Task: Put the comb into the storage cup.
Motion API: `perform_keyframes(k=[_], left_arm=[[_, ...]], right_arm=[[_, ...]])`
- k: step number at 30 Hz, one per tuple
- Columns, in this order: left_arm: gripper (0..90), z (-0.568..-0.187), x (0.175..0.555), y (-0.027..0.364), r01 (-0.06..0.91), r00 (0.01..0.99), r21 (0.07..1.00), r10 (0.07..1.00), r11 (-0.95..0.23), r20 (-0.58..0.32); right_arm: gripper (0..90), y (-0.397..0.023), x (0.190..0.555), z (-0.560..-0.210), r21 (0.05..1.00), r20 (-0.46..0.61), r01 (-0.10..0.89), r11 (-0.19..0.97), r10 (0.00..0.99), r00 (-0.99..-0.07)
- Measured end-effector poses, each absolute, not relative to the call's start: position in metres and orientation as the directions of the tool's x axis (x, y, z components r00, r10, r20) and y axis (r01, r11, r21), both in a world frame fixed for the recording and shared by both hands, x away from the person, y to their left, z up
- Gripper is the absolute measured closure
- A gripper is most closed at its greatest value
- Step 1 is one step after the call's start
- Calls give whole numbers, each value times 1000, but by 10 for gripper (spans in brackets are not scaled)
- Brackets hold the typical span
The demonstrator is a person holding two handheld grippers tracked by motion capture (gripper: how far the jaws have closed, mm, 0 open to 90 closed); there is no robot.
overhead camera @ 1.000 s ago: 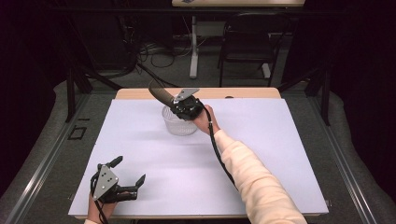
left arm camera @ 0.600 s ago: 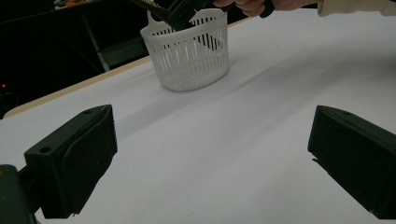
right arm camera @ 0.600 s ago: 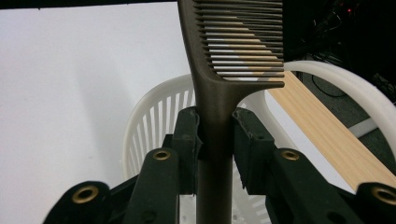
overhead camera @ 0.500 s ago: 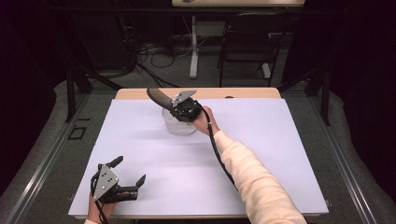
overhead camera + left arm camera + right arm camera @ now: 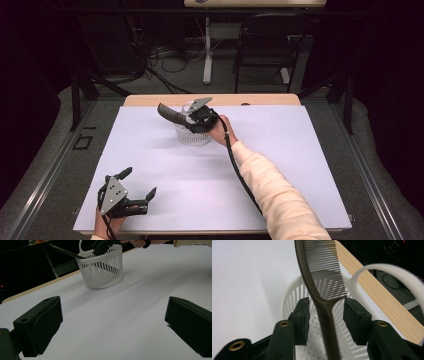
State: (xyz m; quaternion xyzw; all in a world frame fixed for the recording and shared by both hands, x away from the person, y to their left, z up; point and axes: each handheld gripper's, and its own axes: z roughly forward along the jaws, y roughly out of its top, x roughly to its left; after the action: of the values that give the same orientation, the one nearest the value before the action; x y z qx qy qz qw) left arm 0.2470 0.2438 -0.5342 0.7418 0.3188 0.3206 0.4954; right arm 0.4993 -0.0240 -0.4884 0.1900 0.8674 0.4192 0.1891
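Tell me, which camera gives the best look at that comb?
The right gripper view: the comb stands close up between the jaws, teeth distinct, above the white basket. The high view shows it small and dark. The left gripper view shows a thin dark strip over the basket rim.

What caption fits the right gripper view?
Open hand-held gripper straddling a brown comb propped in a white basket.
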Motion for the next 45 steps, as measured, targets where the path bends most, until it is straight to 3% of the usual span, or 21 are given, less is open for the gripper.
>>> perform_keyframes(k=[5, 13, 26, 45], left_arm=[[15, -534, 247, 244, 153, 592, 939, 790, -308, 162], [14, -534, 247, 244, 152, 593, 939, 789, -307, 162], [15, -534, 247, 242, 153, 594, 939, 788, -309, 162], [15, -535, 247, 242, 154, 597, 936, 785, -315, 166]], right_arm=[[380, -28, 493, -477, 807, -129, 197, 556, 492, -861], [216, -36, 482, -463, 808, -83, 230, 542, 491, -867], [26, -60, 468, -455, 768, -50, 274, 579, 480, -876], [0, -105, 446, -459, 746, -63, 291, 599, 499, -864]])
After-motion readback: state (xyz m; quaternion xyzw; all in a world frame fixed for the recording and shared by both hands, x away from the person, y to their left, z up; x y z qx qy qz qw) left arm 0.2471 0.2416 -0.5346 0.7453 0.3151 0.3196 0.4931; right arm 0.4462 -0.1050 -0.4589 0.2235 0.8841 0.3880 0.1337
